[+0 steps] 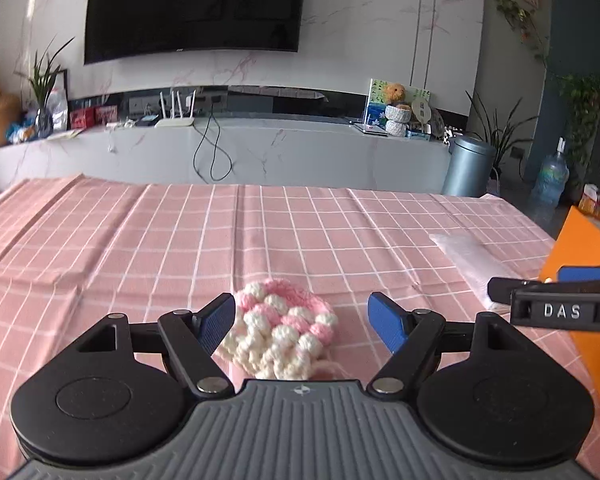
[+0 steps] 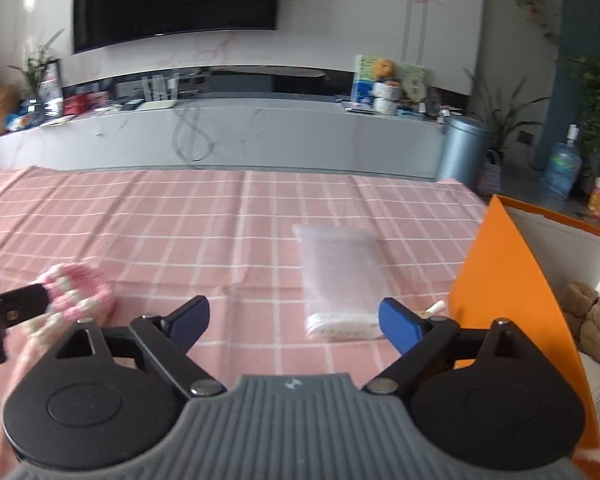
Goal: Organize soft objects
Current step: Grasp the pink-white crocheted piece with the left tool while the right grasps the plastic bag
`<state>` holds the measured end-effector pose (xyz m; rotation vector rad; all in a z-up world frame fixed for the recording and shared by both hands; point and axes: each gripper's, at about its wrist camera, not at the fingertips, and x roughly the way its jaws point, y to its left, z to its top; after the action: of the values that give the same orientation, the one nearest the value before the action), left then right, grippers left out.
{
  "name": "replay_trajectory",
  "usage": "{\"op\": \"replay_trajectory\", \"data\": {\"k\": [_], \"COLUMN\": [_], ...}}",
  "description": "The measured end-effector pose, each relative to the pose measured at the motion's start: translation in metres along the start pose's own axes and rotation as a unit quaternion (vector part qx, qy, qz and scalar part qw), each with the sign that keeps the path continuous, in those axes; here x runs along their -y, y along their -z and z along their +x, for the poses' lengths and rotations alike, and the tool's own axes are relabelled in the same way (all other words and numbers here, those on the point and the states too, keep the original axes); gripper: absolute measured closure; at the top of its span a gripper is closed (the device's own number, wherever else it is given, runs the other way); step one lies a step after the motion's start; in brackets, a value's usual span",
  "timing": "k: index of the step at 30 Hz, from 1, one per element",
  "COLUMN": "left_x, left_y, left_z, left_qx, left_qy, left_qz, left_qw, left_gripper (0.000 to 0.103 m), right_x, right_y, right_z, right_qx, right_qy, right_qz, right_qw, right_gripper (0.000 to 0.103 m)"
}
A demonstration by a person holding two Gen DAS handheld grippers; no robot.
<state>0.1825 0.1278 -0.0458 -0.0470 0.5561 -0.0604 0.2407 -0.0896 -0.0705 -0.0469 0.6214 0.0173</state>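
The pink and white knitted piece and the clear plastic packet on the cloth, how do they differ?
The knitted piece is bumpy yarn, pink and cream, rounded in outline; the plastic packet is smooth, translucent white and rectangular. The knitted piece lies between the open left gripper's fingers; the plastic packet lies just ahead of the open right gripper, nearer the orange box. Both rest flat on the pink checked tablecloth, outside the box.

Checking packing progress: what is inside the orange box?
The orange box holds a brown plush toy against its white inner wall. Its near wall hides the floor, so anything lower cannot be seen.
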Motion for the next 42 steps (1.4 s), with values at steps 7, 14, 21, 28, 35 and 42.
{"op": "replay_trajectory", "data": {"k": [7,14,21,28,35,42], "left_x": [-0.005,-0.016,-0.022,-0.017,-0.015,-0.005], "left_y": [0.005,0.008,0.01,0.009,0.008,0.011], "left_z": [0.027,0.046,0.053,0.048,0.033,0.008], "left_qx": [-0.023,-0.046,-0.06,-0.07,-0.065,-0.054], "left_qy": [-0.003,-0.012,0.002,-0.001,-0.013,-0.006], "left_qz": [0.018,0.017,-0.016,-0.038,-0.057,-0.067], "left_qw": [0.9996,0.9987,0.9981,0.9968,0.9961,0.9963], "left_gripper": [0.014,0.004,0.002,0.022,0.058,0.08], "right_x": [0.012,0.02,0.022,0.015,0.008,-0.001], "right_y": [0.0,0.001,0.008,0.006,0.007,0.013], "right_z": [0.051,0.082,0.093,0.089,0.066,0.019], "right_qx": [-0.021,-0.038,-0.048,-0.044,-0.036,-0.035], "right_qy": [0.048,0.057,0.041,0.017,-0.006,-0.058], "right_qz": [0.021,0.04,0.039,0.013,0.001,-0.001], "right_qw": [0.998,0.997,0.997,0.999,0.999,0.998], "right_gripper": [0.012,0.013,0.03,0.095,0.102,0.102]}}
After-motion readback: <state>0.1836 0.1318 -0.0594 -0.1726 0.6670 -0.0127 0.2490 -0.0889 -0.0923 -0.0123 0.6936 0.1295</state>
